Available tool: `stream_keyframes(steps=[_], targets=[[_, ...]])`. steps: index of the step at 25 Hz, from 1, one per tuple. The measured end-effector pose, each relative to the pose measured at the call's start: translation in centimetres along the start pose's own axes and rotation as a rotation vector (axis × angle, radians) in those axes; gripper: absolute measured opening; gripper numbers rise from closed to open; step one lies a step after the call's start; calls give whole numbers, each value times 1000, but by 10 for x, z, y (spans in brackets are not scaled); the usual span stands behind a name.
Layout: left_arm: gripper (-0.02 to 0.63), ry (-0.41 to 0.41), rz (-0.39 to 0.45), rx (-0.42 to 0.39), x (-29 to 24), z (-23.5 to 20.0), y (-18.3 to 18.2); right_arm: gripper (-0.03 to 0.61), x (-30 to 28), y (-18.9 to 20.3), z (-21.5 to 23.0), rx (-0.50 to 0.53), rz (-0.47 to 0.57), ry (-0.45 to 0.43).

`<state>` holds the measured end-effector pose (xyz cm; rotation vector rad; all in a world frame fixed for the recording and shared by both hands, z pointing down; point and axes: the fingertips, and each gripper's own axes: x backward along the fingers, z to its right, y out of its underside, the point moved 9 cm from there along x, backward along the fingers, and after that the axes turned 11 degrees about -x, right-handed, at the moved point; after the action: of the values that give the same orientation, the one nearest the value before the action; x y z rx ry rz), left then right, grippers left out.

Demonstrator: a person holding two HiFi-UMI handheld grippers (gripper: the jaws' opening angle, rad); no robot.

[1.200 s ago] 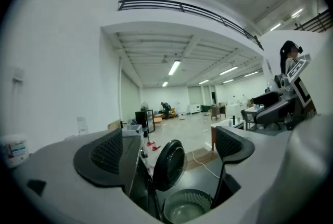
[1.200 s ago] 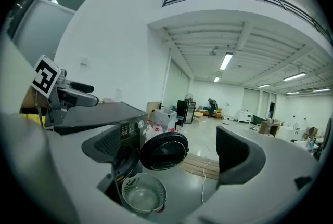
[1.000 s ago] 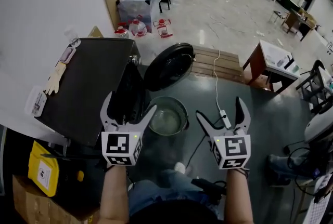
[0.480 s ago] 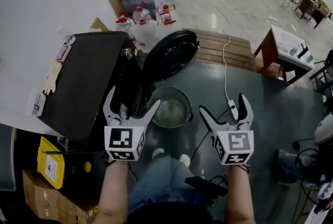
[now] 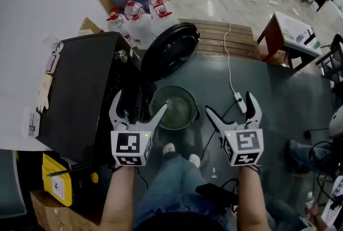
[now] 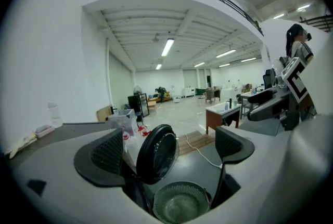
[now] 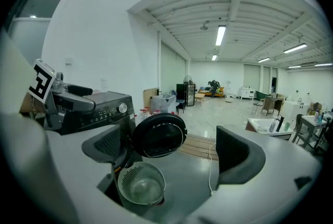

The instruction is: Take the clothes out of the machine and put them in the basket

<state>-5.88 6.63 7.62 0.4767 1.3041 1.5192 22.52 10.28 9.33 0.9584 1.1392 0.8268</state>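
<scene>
Before the machine | left claw wide, empty | right claw wide, empty | forearms parallel, stretched forward

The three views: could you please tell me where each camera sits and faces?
Head view: on the person's head, looking steeply down at machine, basket, forearms, left gripper, right gripper.
Left gripper view: on that gripper, along its open jaws toward the door.
Right gripper view: likewise, open jaws facing the machine's front.
All three share door and basket.
</scene>
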Motion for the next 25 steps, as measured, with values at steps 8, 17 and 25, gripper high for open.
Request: stream_keyframes(steps=[8, 17, 25], targets=[[557, 66, -47, 43, -37, -30, 40, 558, -50, 11, -36, 14, -71, 13], [557, 174, -110, 71, -76, -39, 87, 558, -98, 37, -64, -22, -165, 75], [557, 224, -167, 101, -100, -34, 124, 558, -125, 65, -70, -49, -234, 99]])
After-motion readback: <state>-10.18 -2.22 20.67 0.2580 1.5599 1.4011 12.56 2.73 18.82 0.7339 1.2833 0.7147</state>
